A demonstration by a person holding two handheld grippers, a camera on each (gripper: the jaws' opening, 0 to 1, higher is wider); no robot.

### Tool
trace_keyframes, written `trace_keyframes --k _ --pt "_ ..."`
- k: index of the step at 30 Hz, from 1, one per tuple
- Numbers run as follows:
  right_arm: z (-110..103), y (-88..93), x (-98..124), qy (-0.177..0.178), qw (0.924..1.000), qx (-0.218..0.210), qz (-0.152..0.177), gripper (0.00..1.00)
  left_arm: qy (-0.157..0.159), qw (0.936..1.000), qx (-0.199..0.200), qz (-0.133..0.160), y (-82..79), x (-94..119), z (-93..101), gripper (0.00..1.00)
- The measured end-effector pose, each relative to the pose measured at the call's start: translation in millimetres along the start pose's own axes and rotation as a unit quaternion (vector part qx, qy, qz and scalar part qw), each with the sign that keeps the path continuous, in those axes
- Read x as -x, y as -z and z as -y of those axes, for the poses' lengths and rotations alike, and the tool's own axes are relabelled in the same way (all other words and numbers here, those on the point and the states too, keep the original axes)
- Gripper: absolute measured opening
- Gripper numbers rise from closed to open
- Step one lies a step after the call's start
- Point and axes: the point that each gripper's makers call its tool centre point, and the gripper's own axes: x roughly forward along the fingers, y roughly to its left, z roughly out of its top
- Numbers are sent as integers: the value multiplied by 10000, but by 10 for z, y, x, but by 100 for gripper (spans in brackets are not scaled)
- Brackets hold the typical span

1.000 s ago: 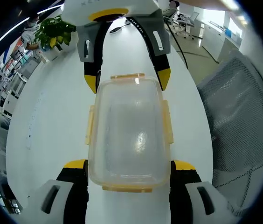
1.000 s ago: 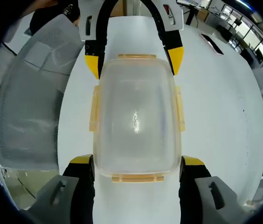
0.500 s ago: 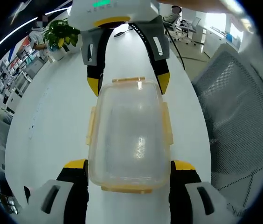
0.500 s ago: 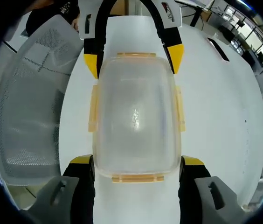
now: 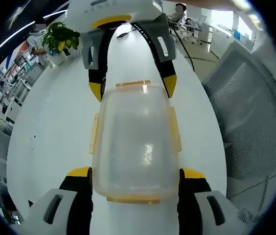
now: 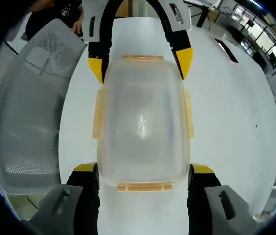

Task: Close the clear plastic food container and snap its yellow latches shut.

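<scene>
I am bracketing the lidded container [image 5: 135, 142] on the counter [image 5: 55, 122] between both spread tools: left tool [image 5: 134, 175], right tool [image 6: 143, 172].

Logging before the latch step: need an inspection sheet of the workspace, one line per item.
Surface: white table, bare around the job.
Job's things: clear container lies flat with its lid on; yellow latches on all four sides, whether snapped I cannot tell.
Clutter: potted plant at the far table end; a dark flat item beyond the container.
Grippers: left tool open, jaws flanking one end of the container; right tool open, flanking the opposite end.
Cables: a dark cable runs off the table.
Surroundings: grey mesh chair beside the table; office desks behind.
</scene>
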Motion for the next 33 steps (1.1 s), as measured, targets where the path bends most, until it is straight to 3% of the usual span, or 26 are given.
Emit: trace_keyframes --k 20,33 --pt "622 -57 -24 128 9998 30 160 70 -85 9998 53 156 88 -86 -612 67" --pt "938 -73 -37 241 9995 9 224 69 -223 9997 -88 58 126 -170 -913 68"
